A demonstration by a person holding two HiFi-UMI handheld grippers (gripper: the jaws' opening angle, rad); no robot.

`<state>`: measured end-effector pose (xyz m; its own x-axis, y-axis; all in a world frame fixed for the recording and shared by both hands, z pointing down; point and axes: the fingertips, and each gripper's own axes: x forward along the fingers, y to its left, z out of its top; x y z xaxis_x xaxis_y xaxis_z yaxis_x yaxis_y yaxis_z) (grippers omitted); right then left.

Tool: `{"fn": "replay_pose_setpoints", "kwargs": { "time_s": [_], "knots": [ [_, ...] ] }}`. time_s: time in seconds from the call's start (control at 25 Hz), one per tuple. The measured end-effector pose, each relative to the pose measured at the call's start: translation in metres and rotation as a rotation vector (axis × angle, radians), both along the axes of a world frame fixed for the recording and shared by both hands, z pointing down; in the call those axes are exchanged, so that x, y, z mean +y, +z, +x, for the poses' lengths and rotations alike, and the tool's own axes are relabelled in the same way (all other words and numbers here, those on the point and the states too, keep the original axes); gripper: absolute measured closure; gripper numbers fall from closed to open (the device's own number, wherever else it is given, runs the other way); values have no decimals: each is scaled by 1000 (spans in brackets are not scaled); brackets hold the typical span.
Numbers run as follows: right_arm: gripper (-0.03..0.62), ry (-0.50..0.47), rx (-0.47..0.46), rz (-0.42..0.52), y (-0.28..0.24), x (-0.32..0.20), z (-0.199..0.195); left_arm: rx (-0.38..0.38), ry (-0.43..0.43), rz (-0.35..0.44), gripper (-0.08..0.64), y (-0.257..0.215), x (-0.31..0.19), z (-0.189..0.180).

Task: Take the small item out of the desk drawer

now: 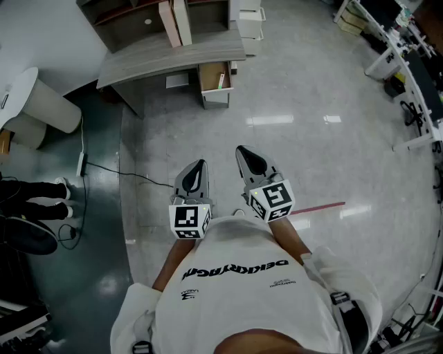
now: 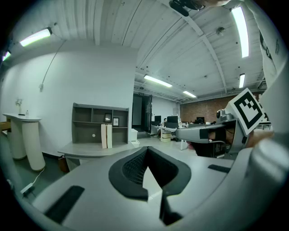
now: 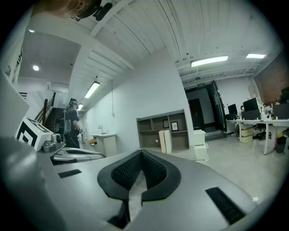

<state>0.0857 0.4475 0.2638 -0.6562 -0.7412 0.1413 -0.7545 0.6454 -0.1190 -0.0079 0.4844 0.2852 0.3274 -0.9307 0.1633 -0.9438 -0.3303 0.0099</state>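
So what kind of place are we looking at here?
Probably an open-plan office: a grey desk with an open drawer, a shelf unit behind it, and rows of workstations with monitors.

From the head: looking steeply down from high up, close upon the left gripper [image 1: 199,167] and the right gripper [image 1: 246,153] held side by side before the chest, with the desk [image 1: 173,59] and the shelf unit [image 1: 124,21] well ahead.

From the left gripper: low, about level, along its own jaws toward the same desk and shelf unit, both far.

From the right gripper: tilted more upward, facing the same shelf unit.

Shared by all three: the shelf unit. In each gripper view, the other gripper at the edge.
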Motion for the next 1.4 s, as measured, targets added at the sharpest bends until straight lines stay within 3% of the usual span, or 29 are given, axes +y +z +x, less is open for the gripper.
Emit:
{"fn": "replay_pose_setpoints", "kwargs": {
  "time_s": [0.64, 0.8, 1.4],
  "knots": [
    [566, -39, -14, 14, 6, 0, 64, 31, -43, -32, 545, 7, -2, 75],
    [567, -42, -12, 2, 12, -3, 70, 47, -60, -75, 545, 22, -4, 74],
    [566, -30, 23, -9, 36, -52, 60, 29, -57, -66, 545, 45, -56, 67]
  ]
}}
